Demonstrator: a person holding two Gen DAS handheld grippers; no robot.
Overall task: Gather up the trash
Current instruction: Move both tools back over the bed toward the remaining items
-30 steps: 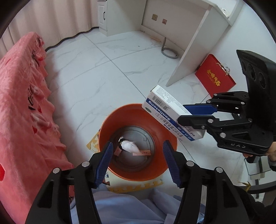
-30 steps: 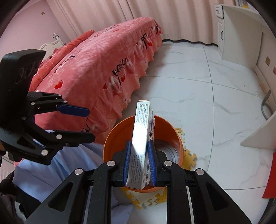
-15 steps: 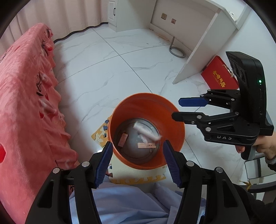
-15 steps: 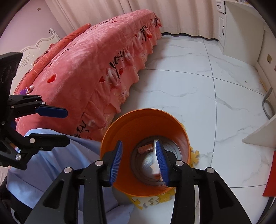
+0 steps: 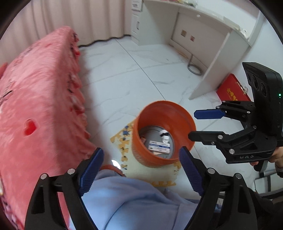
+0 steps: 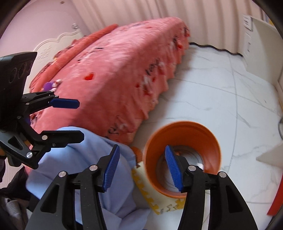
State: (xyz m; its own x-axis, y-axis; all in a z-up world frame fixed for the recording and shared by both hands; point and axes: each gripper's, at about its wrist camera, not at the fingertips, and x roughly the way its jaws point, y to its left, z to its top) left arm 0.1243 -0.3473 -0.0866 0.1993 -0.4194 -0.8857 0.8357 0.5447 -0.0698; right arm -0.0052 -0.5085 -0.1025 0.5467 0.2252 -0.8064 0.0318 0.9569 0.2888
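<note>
A medicine box (image 5: 159, 147) lies inside the orange bin (image 5: 184, 115) as both tools, left tool (image 5: 139, 169) and right tool (image 6: 141, 168), spread empty above it, free to seek further trash.

A home bedroom: a bed (image 6: 115, 74) under a pink heart-patterned cover, pleated curtains (image 6: 159, 10) behind, white marble floor (image 5: 123, 74), probably a white desk (image 5: 203, 23) far right.

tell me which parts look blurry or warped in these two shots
Left wrist view: the pink bedspread is motion-smeared, while the orange bin and the box inside it are fairly sharp. Right wrist view: the bedspread and the bin rim are smeared. Both: fisheye bends the floor tile lines, with dark corner vignettes.
</note>
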